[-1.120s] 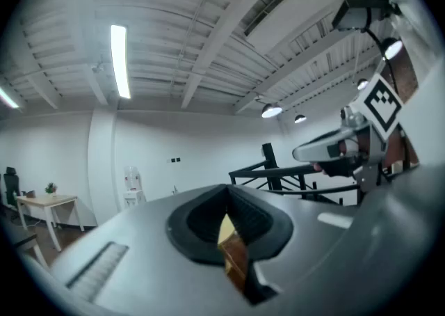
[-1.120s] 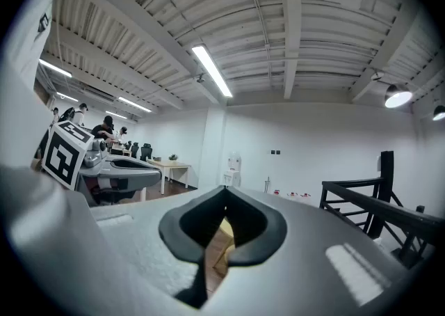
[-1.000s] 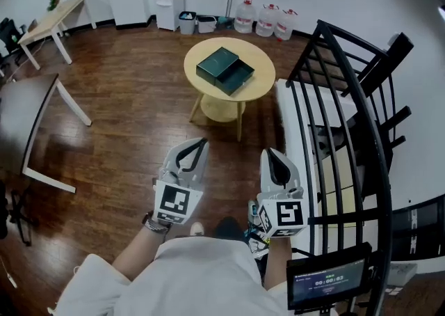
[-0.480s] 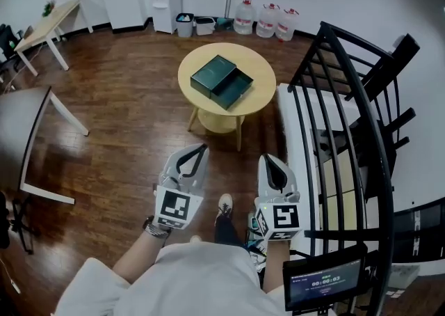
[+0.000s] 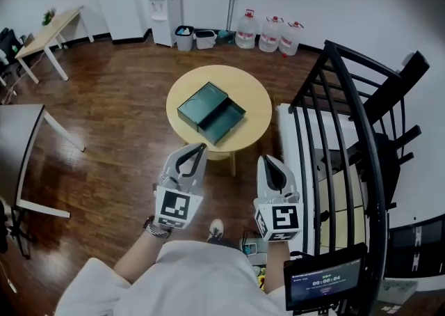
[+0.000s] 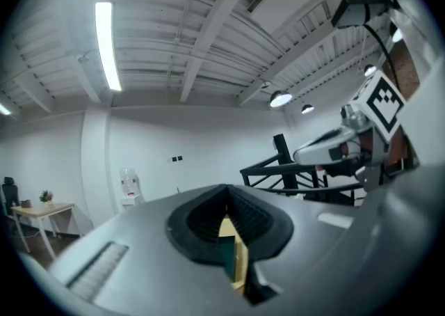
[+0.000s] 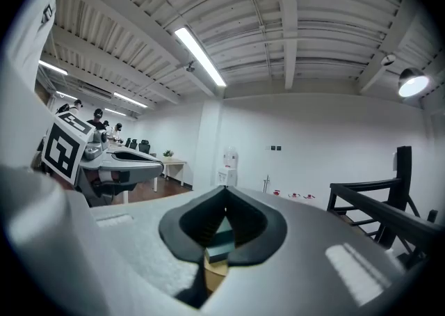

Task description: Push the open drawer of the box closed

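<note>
Within the last second the table (image 5: 256, 92) is brought nearer: the left hand-held gripper (image 5: 201, 146) and right hand-held gripper (image 5: 268, 160), both closed and empty, are held at its near edge, and the box (image 5: 200, 102) at its centre is still found with its drawer (image 5: 226, 122) open.

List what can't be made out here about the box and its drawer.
- Drawer contents: head view, too small and dark to tell.
- Box: both gripper views show only a sliver past the shut jaws.
- Table base: head view, mostly hidden under its own top.
- Screen text: head view, too small.
</note>
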A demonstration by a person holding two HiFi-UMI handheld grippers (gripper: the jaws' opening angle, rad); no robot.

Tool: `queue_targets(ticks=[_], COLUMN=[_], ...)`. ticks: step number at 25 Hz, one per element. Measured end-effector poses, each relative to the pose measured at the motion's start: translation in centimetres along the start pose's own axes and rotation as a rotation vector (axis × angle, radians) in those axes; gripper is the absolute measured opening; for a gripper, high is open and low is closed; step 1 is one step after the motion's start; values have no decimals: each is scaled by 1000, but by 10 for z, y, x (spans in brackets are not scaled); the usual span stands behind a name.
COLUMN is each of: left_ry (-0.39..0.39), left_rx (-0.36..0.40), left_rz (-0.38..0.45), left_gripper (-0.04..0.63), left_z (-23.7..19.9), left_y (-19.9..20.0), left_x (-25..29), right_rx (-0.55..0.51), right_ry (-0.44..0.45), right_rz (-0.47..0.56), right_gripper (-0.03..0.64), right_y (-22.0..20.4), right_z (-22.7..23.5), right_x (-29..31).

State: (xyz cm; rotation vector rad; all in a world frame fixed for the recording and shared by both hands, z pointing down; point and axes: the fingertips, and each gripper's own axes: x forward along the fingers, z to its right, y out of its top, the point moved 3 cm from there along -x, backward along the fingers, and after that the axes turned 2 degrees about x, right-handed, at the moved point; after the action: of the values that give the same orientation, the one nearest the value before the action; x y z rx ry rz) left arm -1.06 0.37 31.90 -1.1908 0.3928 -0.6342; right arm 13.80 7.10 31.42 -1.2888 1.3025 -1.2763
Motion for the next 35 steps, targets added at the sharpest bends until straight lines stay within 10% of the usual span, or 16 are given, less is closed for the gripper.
queue_targets(ticks=[28, 35], left_ry=[-27, -53], left_rx=[-119, -147], left_rz=[-57, -89], left_gripper=[33, 63], left_z=[-71, -82], left_y=[-61, -85], left_x=[63, 60], right_rx=[7, -96], right_ry=[-17, -8], right_rz=[-69, -41], right_gripper=[3, 110], right_y=[-18, -13], right_z=[9, -11], right_x=[93, 93])
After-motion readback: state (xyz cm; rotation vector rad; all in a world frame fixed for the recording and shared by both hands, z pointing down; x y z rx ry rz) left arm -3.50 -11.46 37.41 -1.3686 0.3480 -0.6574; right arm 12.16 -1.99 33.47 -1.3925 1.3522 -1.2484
